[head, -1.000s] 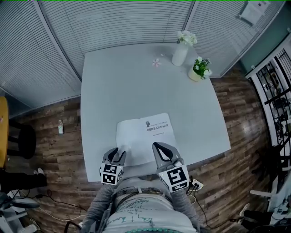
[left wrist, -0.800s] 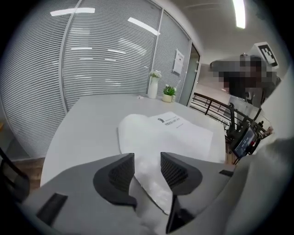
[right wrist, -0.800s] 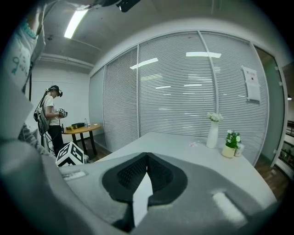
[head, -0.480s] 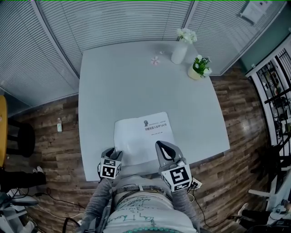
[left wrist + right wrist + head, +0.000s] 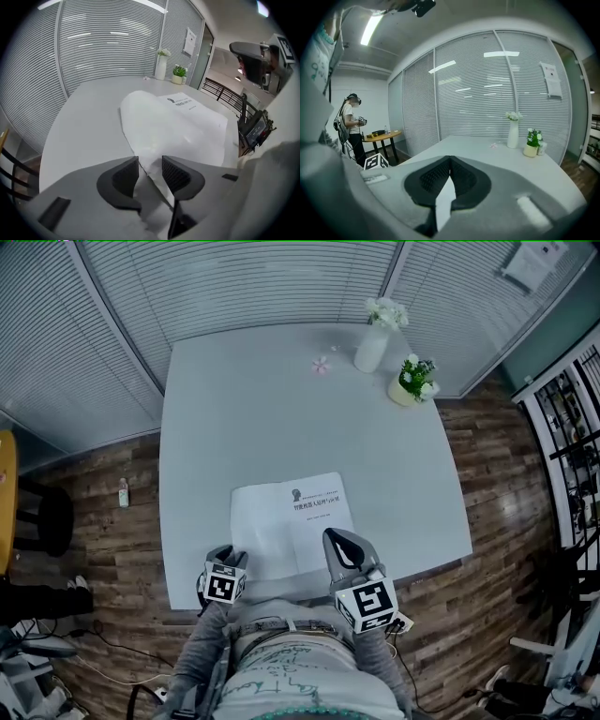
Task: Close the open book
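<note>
The open book (image 5: pixel 291 521) lies flat with white pages up near the table's front edge; its right page carries a printed heading. My left gripper (image 5: pixel 225 557) is low at the book's near-left corner. In the left gripper view the page edge (image 5: pixel 140 164) runs between the jaws of the left gripper (image 5: pixel 150 166), which are closing with a gap still showing and the pads off the paper. My right gripper (image 5: pixel 336 538) hovers over the book's near-right edge. Seen from the right gripper (image 5: pixel 450 161), the pads meet at the tips, with a white sliver showing below them; I cannot tell whether paper is held.
On the grey table (image 5: pixel 281 409), a white vase of flowers (image 5: pixel 372 348), a small potted plant (image 5: pixel 410 385) and a pink blossom (image 5: pixel 322 365) stand at the far right. Blinds line the walls. A person (image 5: pixel 351 122) stands by a round table (image 5: pixel 382 136) off to the left.
My left gripper has sunk to the book's near-left corner and shows less of its fingers. The right gripper has drifted slightly sideways. The book lies as before.
</note>
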The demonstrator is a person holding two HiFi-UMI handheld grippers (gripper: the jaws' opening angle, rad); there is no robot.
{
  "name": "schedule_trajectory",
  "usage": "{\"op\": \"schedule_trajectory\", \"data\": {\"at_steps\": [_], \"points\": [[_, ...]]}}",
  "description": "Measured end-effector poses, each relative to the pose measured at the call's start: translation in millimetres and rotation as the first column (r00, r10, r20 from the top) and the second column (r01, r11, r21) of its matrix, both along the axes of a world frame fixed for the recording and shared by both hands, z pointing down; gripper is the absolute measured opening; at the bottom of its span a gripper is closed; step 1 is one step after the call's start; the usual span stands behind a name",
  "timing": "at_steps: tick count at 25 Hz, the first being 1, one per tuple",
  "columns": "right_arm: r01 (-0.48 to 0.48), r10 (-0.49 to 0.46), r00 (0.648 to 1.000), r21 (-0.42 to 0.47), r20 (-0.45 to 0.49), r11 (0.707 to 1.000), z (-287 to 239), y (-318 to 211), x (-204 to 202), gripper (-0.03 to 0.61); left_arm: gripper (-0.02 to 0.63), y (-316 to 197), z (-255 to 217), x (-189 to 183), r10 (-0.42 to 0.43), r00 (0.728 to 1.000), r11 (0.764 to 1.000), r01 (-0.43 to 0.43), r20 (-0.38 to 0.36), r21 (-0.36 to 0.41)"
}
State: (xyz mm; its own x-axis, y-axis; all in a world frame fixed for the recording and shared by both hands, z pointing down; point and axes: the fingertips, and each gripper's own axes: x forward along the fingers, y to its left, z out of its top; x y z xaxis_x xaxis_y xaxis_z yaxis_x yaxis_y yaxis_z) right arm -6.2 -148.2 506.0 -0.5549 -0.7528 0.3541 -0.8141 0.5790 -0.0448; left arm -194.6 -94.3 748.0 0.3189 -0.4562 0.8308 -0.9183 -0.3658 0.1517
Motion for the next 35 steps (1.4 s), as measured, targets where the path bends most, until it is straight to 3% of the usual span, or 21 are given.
{"op": "schedule_trajectory", "data": {"at_steps": [2,13,35], "points": [[0.012,-0.012,1.0,-0.002,0.003,1.0,1,-3,5,0.002,0.132,-1,-2,7,-0.004,1.0,1.0,0.004,-0.008,-0.003],[0.093,-0.094,0.996,-0.009,-0.01,0.996,-1,-26,33,0.0,0.092,-11,-12,50,-0.042,0.998,0.999,0.042,-0.045,0.002],[0.046,-0.046,0.999,-0.014,0.028,0.999,-1,-36,59,0.002,0.092,-49,-45,156,0.124,0.966,0.991,-0.108,-0.227,0.08]]}}
